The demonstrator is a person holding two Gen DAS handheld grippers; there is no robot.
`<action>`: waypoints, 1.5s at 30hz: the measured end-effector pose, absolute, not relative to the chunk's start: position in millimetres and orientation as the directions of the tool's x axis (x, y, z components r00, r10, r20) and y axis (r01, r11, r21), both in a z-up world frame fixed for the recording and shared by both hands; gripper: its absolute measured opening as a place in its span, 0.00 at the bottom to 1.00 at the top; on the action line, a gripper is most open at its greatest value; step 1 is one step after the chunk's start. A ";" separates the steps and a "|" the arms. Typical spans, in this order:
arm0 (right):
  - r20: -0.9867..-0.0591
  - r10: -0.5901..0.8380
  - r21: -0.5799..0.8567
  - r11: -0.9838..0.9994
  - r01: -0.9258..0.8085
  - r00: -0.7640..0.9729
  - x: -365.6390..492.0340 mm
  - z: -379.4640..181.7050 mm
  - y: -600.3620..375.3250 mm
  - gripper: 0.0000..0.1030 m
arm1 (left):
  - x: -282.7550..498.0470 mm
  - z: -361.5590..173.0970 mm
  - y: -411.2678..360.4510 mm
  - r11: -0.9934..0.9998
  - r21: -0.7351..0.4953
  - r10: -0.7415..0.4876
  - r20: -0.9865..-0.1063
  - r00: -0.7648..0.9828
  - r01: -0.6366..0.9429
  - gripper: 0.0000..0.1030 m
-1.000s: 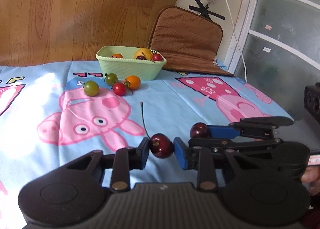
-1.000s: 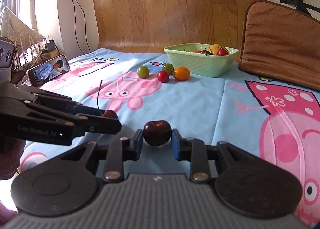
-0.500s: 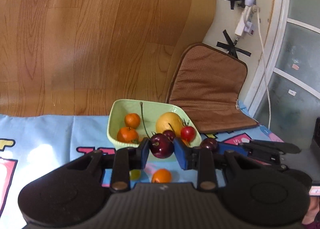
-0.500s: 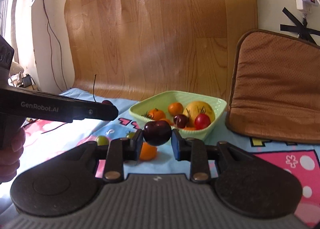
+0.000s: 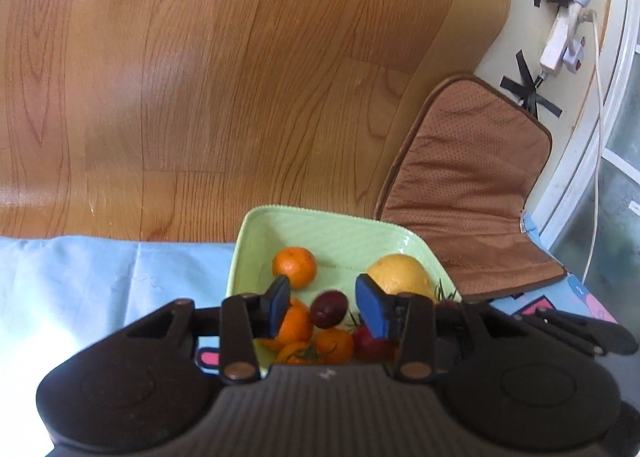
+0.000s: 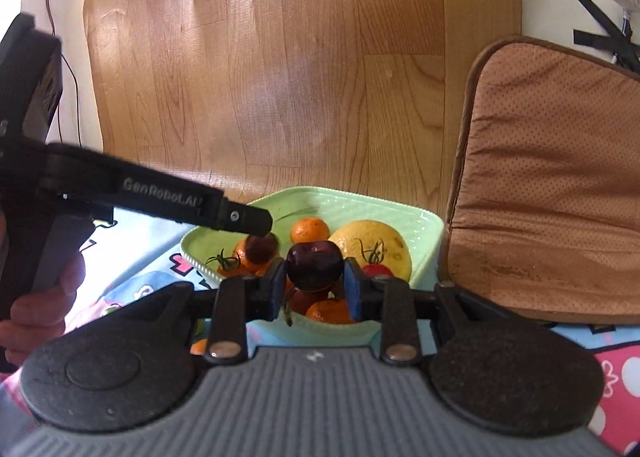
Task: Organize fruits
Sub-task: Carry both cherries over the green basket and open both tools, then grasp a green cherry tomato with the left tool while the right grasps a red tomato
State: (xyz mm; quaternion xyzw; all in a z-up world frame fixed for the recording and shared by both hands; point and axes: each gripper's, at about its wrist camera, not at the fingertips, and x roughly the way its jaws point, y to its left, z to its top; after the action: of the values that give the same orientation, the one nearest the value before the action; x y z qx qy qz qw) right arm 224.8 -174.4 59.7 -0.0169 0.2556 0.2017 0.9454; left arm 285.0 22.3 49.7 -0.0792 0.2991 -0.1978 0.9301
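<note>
A pale green bowl (image 5: 320, 223) holds several small oranges, a yellow fruit (image 5: 400, 277) and a red tomato. My left gripper (image 5: 326, 297) hangs over the bowl with its jaws opening. A dark cherry (image 5: 329, 310) shows blurred between the blue pads and touches neither. In the right wrist view that cherry (image 6: 260, 247) sits just under the left gripper's tip (image 6: 248, 219), above the bowl (image 6: 400, 213). My right gripper (image 6: 314, 283) is shut on a second dark cherry (image 6: 314, 263) at the bowl's near rim.
A brown cushion (image 5: 472, 185) leans on the wall right of the bowl. A wood-pattern board (image 5: 240, 77) rises behind it. The bowl stands on a blue cartoon cloth (image 5: 100, 269). A hand (image 6: 36, 305) holds the left gripper's handle.
Both grippers moved forward from over the cloth to above the bowl. The left jaws have spread and let go of their cherry. The right still grips its cherry.
</note>
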 end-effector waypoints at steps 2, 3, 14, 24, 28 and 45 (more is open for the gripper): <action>-0.458 0.374 0.069 0.919 -0.387 0.806 218.2 67.9 -177.5 0.33 | 277.5 59.6 28.4 0.908 -0.268 -0.416 -0.503 0.758 0.321 0.39; -0.438 0.380 0.076 0.919 -0.388 0.814 213.9 73.8 -179.8 0.33 | 272.1 64.7 33.4 0.908 -0.271 -0.416 -0.490 0.766 0.319 0.39; -0.537 0.492 0.166 0.858 -0.486 0.685 171.9 62.3 -166.3 0.33 | 191.6 39.4 80.8 0.929 -0.277 -0.361 -0.525 0.771 0.247 0.45; -0.612 0.527 0.115 0.797 -0.594 0.589 170.6 48.9 -116.9 0.33 | 192.8 8.0 85.1 0.937 -0.279 -0.340 -0.580 0.741 0.211 0.50; -0.653 0.490 0.097 0.810 -0.578 0.578 181.4 37.9 -106.6 0.33 | 196.7 -1.3 81.0 0.935 -0.278 -0.348 -0.594 0.725 0.221 0.47; -0.649 0.491 0.160 0.835 -0.527 0.581 130.7 44.0 -135.4 0.27 | 128.1 0.6 54.7 0.928 -0.260 -0.372 -0.597 0.710 0.268 0.30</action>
State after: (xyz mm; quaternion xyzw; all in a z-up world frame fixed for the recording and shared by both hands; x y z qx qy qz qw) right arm 130.7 -135.4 44.0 -0.0253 0.3570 0.2864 0.8887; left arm 128.1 54.7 0.6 -0.0772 0.3386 -0.1736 0.9215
